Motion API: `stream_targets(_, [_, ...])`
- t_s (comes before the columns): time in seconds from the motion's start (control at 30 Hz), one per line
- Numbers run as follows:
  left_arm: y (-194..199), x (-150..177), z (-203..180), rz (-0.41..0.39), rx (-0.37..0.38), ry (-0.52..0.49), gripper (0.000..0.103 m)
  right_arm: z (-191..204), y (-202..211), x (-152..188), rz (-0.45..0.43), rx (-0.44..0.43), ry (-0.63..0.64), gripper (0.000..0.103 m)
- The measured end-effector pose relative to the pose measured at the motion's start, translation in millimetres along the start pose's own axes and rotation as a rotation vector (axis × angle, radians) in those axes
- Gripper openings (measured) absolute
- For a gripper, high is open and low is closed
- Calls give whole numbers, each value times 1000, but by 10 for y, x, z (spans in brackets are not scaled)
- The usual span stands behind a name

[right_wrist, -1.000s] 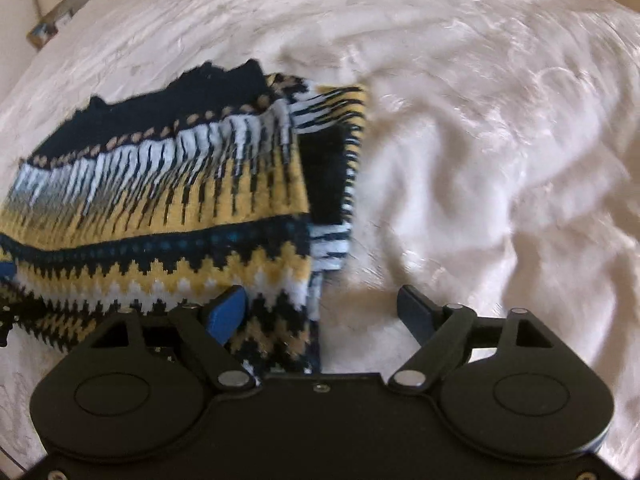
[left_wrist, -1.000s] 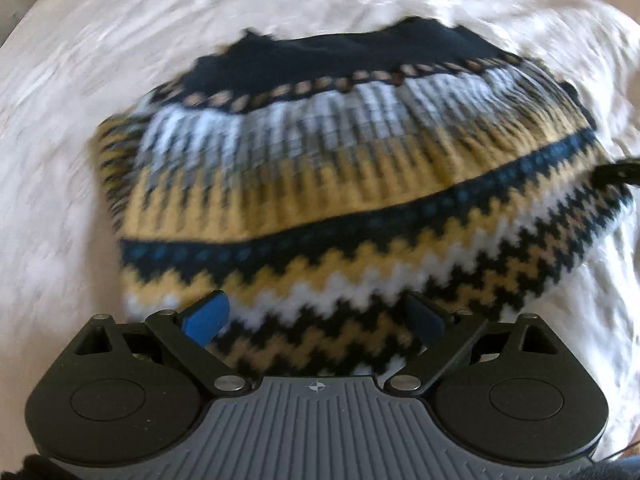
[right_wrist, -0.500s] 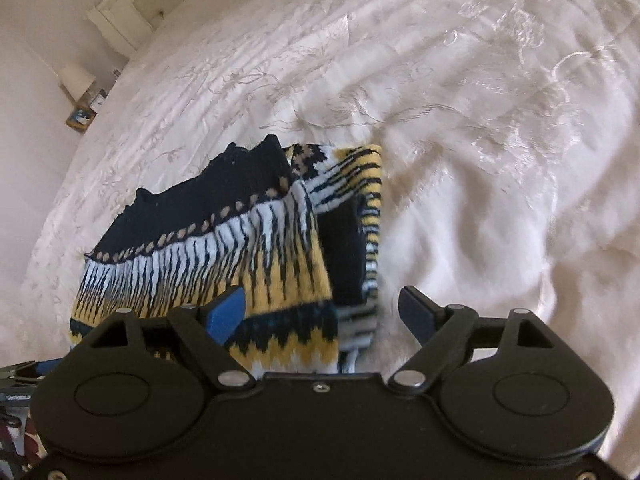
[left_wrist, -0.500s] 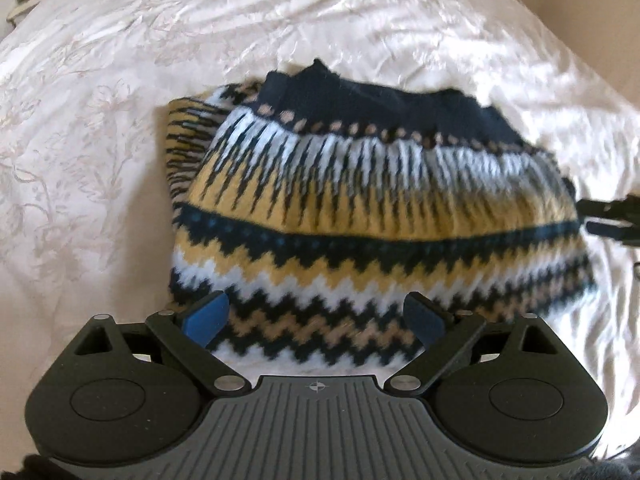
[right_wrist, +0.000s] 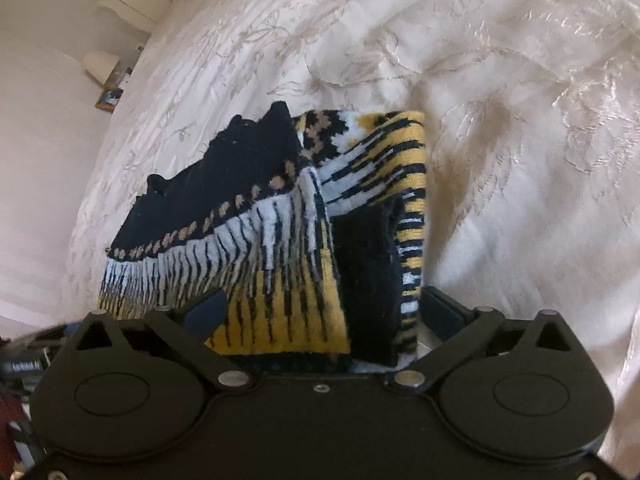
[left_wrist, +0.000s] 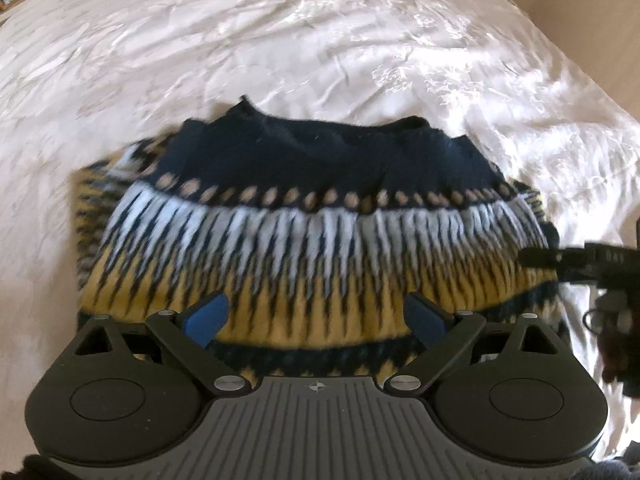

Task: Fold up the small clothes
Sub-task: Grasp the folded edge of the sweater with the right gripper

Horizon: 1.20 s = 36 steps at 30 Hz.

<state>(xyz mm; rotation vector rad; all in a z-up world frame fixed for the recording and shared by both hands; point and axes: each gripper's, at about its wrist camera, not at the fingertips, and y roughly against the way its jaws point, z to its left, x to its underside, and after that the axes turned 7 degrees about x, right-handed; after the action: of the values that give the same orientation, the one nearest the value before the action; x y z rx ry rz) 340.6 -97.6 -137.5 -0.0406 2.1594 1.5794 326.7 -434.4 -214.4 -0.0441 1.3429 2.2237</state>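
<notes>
Left wrist: folded sweater (left_wrist: 312,240) on bedspread (left_wrist: 280,40), both jaws wide, empty.

The near hem of the knitted sweater (left_wrist: 312,240) is hidden behind the left gripper (left_wrist: 316,314) body at 6 o'clock, and its left edge at 9 o'clock smears with motion blur. In the right wrist view its lower part disappears behind the right gripper (right_wrist: 324,308). Small objects on a bedside shelf (right_wrist: 114,94) at 10 o'clock are too tiny to identify.
</notes>
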Motion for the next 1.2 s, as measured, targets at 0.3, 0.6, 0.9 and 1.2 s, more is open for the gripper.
stream_targets(0.3, [-402,-447,-140,34,-50,-27,95,-170,33,9,-17,-87,-39,103])
stream_targets(0.6, [-953,-581,-98,161,-120,-32,103,-28,25,35,-22,-19,13,103])
stream_targets(0.9, [-1021,-593,-42,180,-110,-1,103,39,-20,-23,12,6,35,103])
stream_targets(1.2, [-1081,-703,12,192,-119,9,103,-116,66,-95,38,-98,-34,32])
